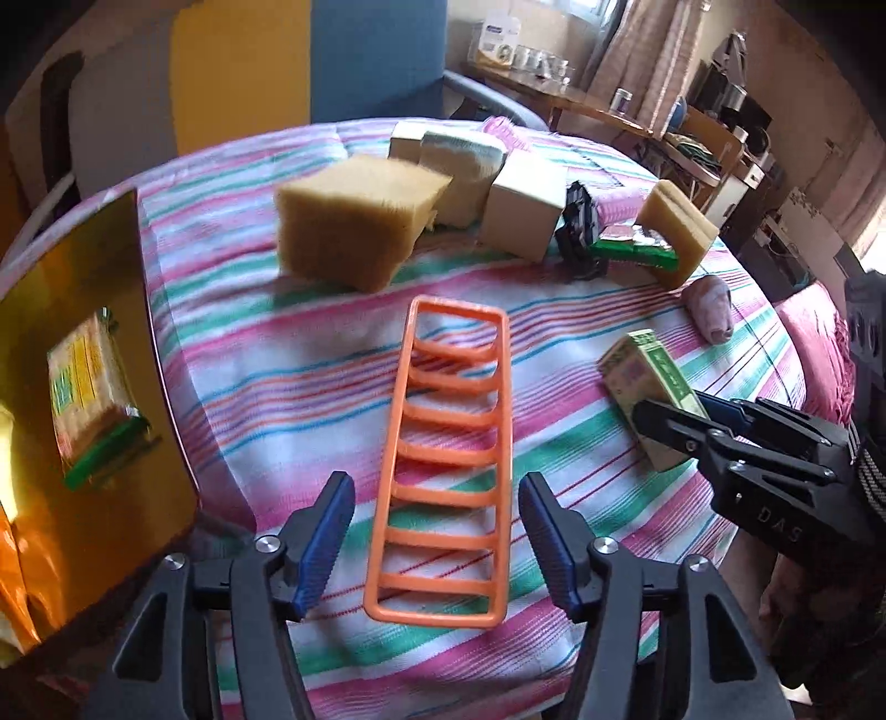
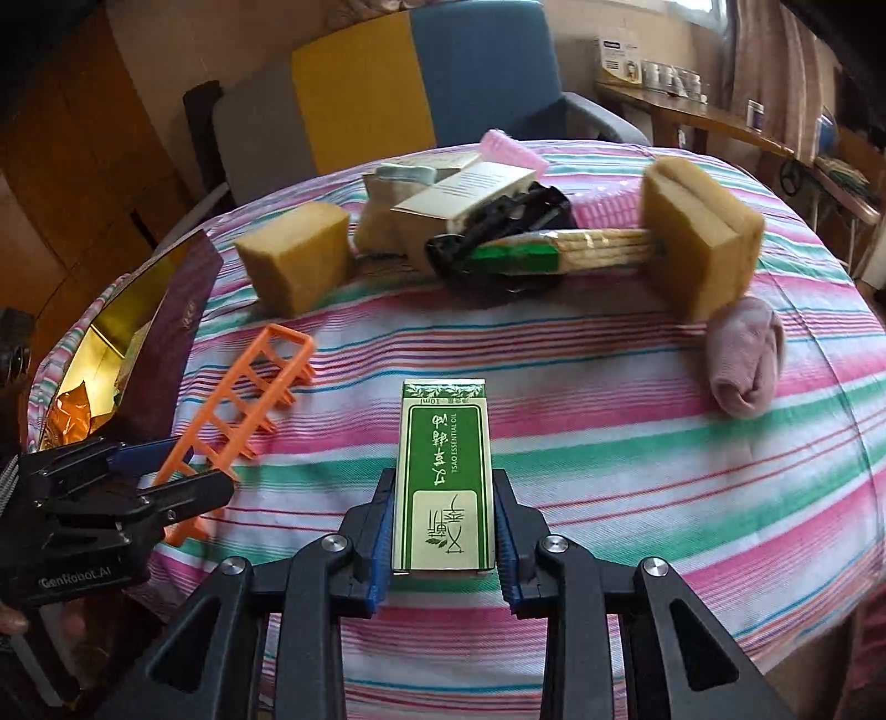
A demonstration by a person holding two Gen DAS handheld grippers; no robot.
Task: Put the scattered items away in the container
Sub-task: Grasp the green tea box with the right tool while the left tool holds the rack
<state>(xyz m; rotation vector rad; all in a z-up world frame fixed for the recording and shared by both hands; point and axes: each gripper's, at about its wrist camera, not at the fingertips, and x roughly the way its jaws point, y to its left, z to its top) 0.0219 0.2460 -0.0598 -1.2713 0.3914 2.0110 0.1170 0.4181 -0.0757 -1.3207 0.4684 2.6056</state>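
The gold box (image 1: 83, 343) holds a cracker pack (image 1: 91, 396); left gripper (image 1: 437, 531) spread astride the rack (image 1: 448, 454), right gripper (image 2: 446, 540) pinching the carton (image 2: 443, 476).

Looks like a lived-in home room. Round tabletop (image 1: 332, 343) under a striped pink, green and white cloth, strewn with sponges (image 1: 360, 221), small cartons and a rolled sock (image 2: 747, 354). Behind it, a blue and yellow chair (image 2: 421, 83); along the wall, a cluttered wooden side table (image 1: 581, 99) beside curtains (image 1: 637, 50).
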